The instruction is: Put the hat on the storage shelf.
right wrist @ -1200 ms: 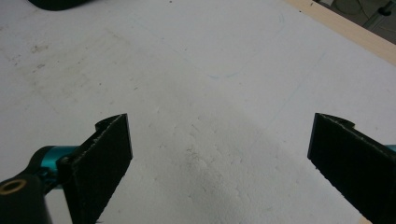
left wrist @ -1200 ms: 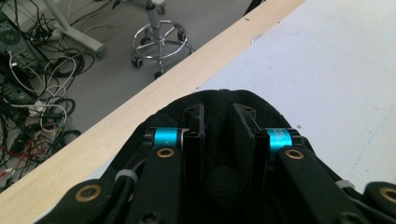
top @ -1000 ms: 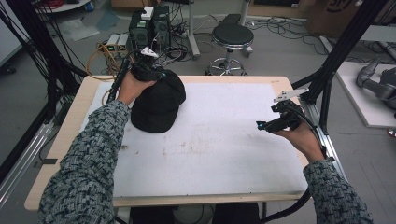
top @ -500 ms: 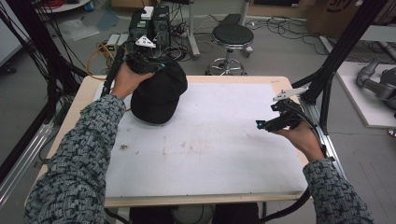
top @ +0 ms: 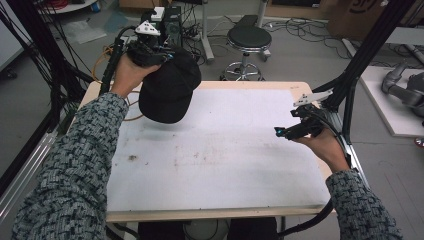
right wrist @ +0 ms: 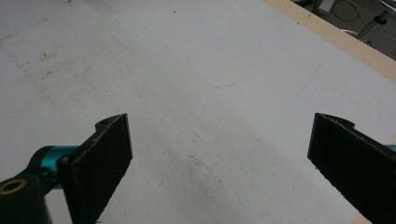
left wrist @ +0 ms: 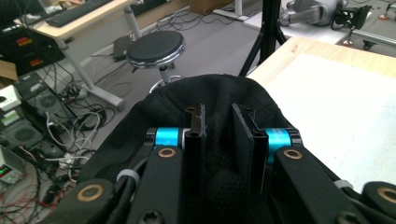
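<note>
A black cap (top: 169, 87) hangs in the air over the far left corner of the table, lifted off the white mat (top: 220, 150). My left gripper (top: 162, 54) is shut on the cap's fabric. In the left gripper view the cap (left wrist: 215, 95) bulges between and beyond the two jaws, and my left gripper (left wrist: 218, 128) pinches a fold of it. My right gripper (top: 280, 132) hovers low over the mat at the right side, far from the cap. Its jaws stand wide apart in the right gripper view, with my right gripper (right wrist: 219, 140) holding nothing above the bare mat (right wrist: 201, 70).
The wooden table edge (top: 250, 85) frames the mat. A round black stool (top: 248, 37) stands behind the table, with cables and electronics (top: 172, 15) on the floor at the back left. Black frame poles (top: 367, 50) rise at the table's right.
My left gripper has raised the cap off the table and carried it up and back. The right gripper has stayed in place, open.
</note>
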A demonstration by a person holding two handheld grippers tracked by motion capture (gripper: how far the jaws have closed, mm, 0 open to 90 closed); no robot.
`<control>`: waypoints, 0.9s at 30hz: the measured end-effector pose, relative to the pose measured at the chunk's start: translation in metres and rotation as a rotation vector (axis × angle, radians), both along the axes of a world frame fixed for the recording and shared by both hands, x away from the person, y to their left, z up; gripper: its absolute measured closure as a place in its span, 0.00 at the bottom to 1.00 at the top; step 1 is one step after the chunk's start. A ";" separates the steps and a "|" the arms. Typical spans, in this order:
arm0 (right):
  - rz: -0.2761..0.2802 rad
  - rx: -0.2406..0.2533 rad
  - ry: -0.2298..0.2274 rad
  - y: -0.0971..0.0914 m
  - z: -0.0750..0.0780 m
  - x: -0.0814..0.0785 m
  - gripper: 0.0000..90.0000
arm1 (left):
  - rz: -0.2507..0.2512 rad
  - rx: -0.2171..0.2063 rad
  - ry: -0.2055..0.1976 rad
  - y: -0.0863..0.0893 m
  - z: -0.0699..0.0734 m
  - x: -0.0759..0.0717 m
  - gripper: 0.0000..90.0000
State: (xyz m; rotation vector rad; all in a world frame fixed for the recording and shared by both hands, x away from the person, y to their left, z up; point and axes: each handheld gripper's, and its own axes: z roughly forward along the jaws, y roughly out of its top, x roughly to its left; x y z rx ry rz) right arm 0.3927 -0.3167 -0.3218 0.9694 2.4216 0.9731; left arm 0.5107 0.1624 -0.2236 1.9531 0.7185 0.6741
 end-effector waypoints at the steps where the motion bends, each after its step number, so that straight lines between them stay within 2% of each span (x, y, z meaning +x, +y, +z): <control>1: 0.000 0.000 0.000 0.000 0.000 0.000 0.07 | -0.002 0.000 -0.003 0.000 0.003 -0.001 0.84; 3: -0.001 0.004 0.001 0.000 0.001 -0.001 0.07 | 0.001 -0.009 -0.010 0.000 0.009 -0.004 0.84; 12: 0.001 0.013 -0.008 -0.001 0.004 -0.003 0.07 | 0.013 -0.004 -0.044 0.001 0.031 -0.013 0.84; 16: 0.009 0.009 -0.012 0.001 0.006 -0.004 0.07 | 0.035 -0.012 -0.052 0.003 0.040 -0.017 0.84; 27: 0.017 0.027 -0.022 0.004 0.010 -0.005 0.07 | 0.090 0.018 -0.073 0.010 0.065 -0.029 0.84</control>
